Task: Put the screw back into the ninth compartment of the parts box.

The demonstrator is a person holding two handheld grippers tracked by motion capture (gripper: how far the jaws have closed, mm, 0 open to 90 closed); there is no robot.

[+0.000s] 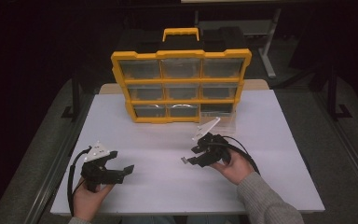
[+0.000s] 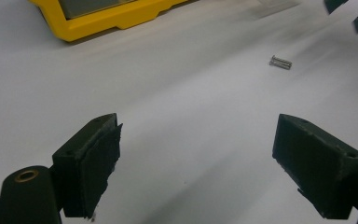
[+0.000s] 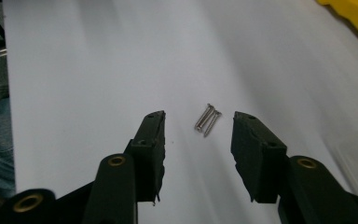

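Jaws on the left gripper (image 2: 196, 161) stood wide apart with nothing between them, only bare white table (image 1: 270, 186) under the gap. Those of the right gripper (image 3: 199, 135) were about half spread, gripping nothing, their tips flanking the screws (image 3: 207, 120) without touching them. Behind both, at the far edge of the table, the yellow organizer (image 1: 181, 86) stood upright with its clear drawers facing the person. A clear drawer (image 1: 226, 123) lay on the table just beside its lower right corner. Smallest of all, the two or three small silver screws lay side by side on the table, loose, just ahead of the right gripper's tips.
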